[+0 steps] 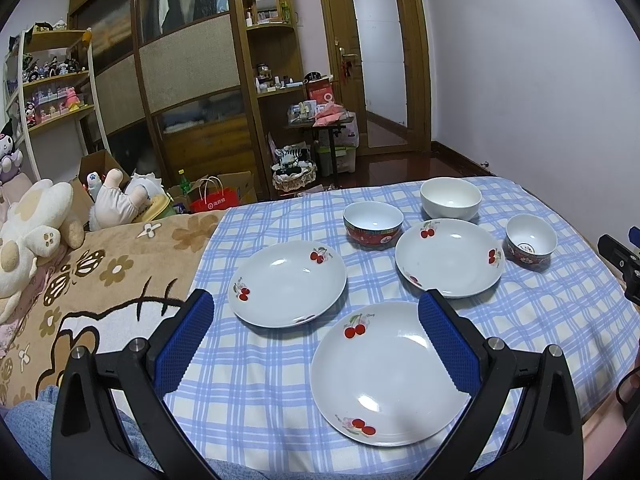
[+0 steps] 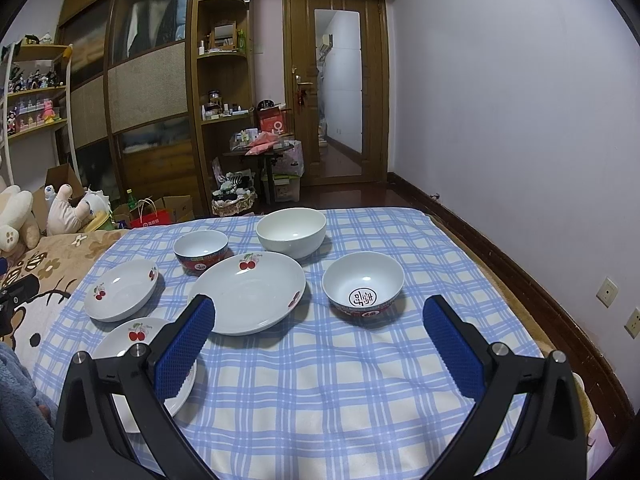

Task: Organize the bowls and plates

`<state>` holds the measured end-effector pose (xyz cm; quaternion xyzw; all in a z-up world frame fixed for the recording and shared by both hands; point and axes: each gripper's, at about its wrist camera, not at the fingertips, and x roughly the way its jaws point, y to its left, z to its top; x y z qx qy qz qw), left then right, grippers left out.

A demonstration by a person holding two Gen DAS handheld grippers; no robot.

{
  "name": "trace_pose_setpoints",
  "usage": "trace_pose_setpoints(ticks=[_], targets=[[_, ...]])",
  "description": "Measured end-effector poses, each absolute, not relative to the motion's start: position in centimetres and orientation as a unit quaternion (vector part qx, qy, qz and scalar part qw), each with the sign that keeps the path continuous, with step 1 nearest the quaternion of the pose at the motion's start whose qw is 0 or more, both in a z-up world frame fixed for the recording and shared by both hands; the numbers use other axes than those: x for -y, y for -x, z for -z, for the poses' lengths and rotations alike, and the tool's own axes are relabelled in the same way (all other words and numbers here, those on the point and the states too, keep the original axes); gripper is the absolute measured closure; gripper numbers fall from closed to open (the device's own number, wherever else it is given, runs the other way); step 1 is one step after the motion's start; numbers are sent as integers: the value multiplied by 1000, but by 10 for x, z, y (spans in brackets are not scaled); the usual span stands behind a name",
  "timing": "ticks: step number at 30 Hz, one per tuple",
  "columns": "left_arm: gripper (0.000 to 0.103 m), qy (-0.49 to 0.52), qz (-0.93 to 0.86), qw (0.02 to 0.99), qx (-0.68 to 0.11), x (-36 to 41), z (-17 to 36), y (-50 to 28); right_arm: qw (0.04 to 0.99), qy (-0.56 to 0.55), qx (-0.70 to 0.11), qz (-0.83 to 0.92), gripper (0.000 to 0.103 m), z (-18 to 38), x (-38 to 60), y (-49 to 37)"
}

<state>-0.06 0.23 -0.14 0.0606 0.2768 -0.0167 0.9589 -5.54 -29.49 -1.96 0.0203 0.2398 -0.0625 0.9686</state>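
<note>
Three white cherry-print plates lie on the blue checked cloth [image 1: 256, 392]: a near plate [image 1: 388, 376], a left plate [image 1: 288, 284] and a far plate [image 1: 450, 258]. Behind them stand a red-rimmed bowl [image 1: 373, 225], a plain white bowl [image 1: 450, 199] and a small red bowl [image 1: 531, 242]. My left gripper [image 1: 316, 308] hangs open just above the near plate, holding nothing. My right gripper [image 2: 319, 312] is open and empty, between the far plate [image 2: 250, 292] and the small red bowl [image 2: 363, 288]. The white bowl [image 2: 291, 232] and red-rimmed bowl [image 2: 201, 251] sit behind.
The cloth covers a bed with a brown flower blanket [image 1: 100, 280] and plush toys [image 1: 36, 224] at left. The bed's right edge [image 2: 520, 312] drops to a dark floor by the wall. Wardrobe, shelves and a door stand beyond the bed's far end.
</note>
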Motion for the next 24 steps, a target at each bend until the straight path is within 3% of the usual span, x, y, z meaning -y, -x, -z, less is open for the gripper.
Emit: trace_pose_setpoints(ticks=[12,24], targets=[[2,-47,27,947,-317,-15,8,-7,966,-20,-251,65,0,22,288,54],[2,-51,8,906,-421,-21,30,-48,948,-55,-312,36,0,33,262,23]])
